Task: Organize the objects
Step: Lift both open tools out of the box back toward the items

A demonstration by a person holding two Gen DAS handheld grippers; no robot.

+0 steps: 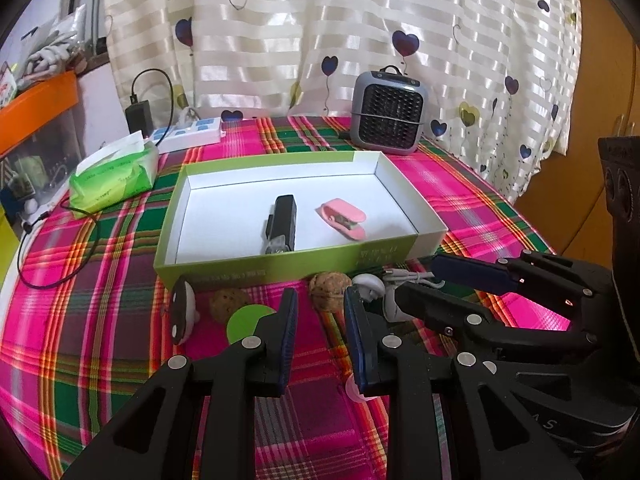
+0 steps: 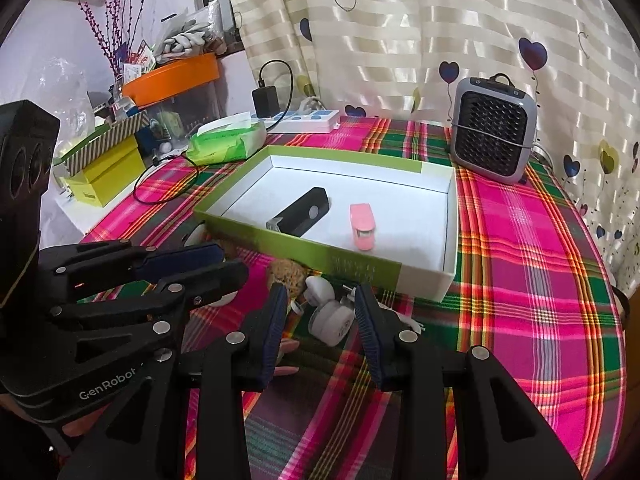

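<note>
Because both grippers, left (image 1: 320,320) and right (image 2: 320,320), hover apart and empty at lower frame, crowding could knock the walnut (image 1: 329,291) or white charger (image 2: 330,318) away.

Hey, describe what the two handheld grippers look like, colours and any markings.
Both the left gripper and the right gripper are matte black plastic with triangular cut-outs, round silver pivot pins and dark blue ribbed pads on the jaws. White "GenRobot" lettering marks the left one's body.

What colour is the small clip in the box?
Pink. The clip shows best in the right wrist view, lying beside the black device.
</note>
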